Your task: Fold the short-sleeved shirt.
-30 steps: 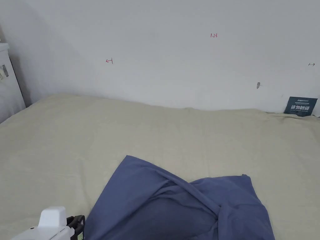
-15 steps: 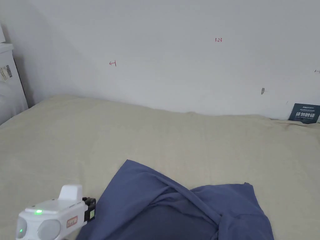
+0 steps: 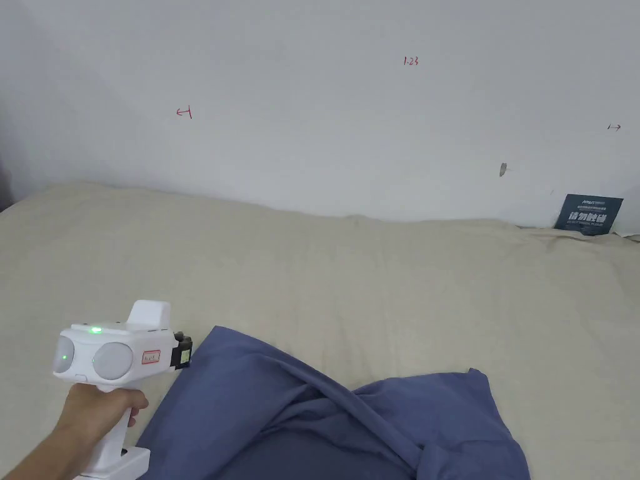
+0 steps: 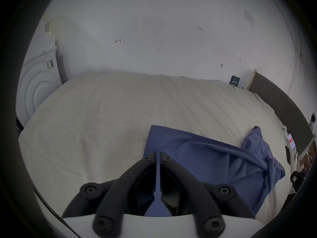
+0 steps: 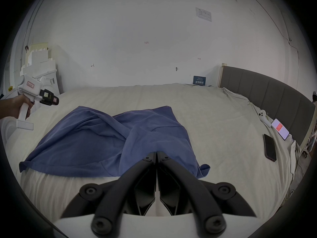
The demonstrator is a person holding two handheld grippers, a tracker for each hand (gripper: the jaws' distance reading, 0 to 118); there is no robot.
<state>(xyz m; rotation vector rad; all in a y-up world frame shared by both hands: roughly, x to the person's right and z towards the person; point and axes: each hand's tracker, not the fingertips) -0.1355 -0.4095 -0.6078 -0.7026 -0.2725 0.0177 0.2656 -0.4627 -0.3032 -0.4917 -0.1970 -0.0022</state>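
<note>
While the blue shirt [image 5: 109, 138] lies rumpled on the beige bed [image 5: 214, 114], the left gripper [image 4: 158, 154], at its 9 o'clock, and the right gripper [image 5: 156, 154], at 6 o'clock, have jaws pressed together, empty.

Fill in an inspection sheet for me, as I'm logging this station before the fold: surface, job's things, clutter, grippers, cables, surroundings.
Surface: beige bed sheet, lightly wrinkled.
Job's things: blue short-sleeved shirt, rumpled and unfolded, near the bed's front edge.
Clutter: black phone, lit-screen phone and small white device beside the grey padded headboard.
Grippers: left gripper held above the shirt's left edge, jaws together; right gripper at its near edge, jaws together; neither visibly grips cloth.
Cables: nothing seen.
Surroundings: white wall with small red marks; dark card leaning on it; white foam blocks left of the bed.
</note>
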